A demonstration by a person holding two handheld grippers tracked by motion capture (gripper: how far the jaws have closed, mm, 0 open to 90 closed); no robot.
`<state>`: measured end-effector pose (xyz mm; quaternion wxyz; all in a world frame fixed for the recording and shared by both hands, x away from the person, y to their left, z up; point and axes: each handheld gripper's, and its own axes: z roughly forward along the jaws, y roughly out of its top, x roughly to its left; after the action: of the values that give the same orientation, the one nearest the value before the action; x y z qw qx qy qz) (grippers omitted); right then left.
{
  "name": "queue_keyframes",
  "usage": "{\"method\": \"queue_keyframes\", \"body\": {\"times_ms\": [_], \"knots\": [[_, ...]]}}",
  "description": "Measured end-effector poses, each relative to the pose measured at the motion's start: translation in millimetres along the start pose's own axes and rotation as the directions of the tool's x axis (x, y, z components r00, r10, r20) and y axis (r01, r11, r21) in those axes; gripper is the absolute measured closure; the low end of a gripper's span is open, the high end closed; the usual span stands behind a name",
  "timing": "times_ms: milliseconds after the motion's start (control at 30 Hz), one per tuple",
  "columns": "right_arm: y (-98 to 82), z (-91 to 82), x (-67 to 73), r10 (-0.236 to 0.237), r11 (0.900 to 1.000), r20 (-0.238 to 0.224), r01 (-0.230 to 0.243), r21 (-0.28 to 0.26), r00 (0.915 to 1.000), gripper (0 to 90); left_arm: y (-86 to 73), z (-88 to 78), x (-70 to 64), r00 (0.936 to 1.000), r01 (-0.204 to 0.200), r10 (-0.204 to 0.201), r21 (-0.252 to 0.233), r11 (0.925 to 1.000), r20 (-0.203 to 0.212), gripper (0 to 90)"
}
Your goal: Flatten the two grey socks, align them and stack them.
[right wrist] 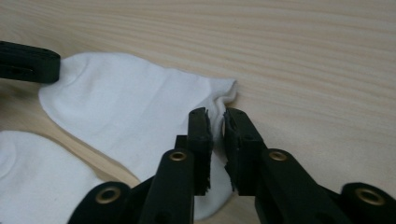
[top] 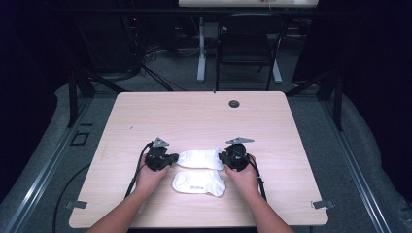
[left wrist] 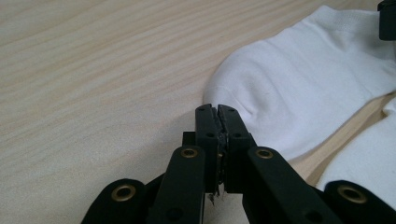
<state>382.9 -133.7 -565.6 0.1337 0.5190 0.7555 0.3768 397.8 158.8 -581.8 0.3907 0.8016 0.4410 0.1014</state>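
Two white ankle socks lie side by side on the light wood table point(top: 194, 116). On the farther sock point(top: 199, 158), my left gripper point(top: 167, 159) is at the toe end and my right gripper point(top: 224, 159) at the cuff end. In the left gripper view the jaws are pressed together at the toe edge point(left wrist: 217, 109) of that sock point(left wrist: 299, 84). The right gripper point(right wrist: 217, 116) has its jaws a narrow gap apart, with the puckered cuff of the sock point(right wrist: 140, 107) between them. The nearer sock point(top: 199, 182) lies flat and untouched.
A round grommet hole point(top: 234, 103) sits near the table's far edge. A black chair point(top: 248, 43) and a white desk leg point(top: 201, 48) stand on the floor beyond. The nearer sock's edge shows in the gripper views point(left wrist: 369, 158) point(right wrist: 32, 172).
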Motion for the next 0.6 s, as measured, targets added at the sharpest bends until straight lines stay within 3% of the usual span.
{"method": "queue_keyframes", "body": {"times_ms": [300,600], "knots": [[-5.6,4.6,-15.9,0.040,0.998,0.011,-0.041,0.048,0.9991,86.3,-0.3,0.3,0.2,1.0000,0.006,-0.006,-0.003,1.0000,0.002,88.4],[-6.3,1.3,-19.2,0.068,0.997,-0.009,-0.067,0.039,0.9977,86.4,-0.3,-0.6,-0.1,0.9999,0.004,-0.004,-0.006,1.0000,0.011,88.4]]}}
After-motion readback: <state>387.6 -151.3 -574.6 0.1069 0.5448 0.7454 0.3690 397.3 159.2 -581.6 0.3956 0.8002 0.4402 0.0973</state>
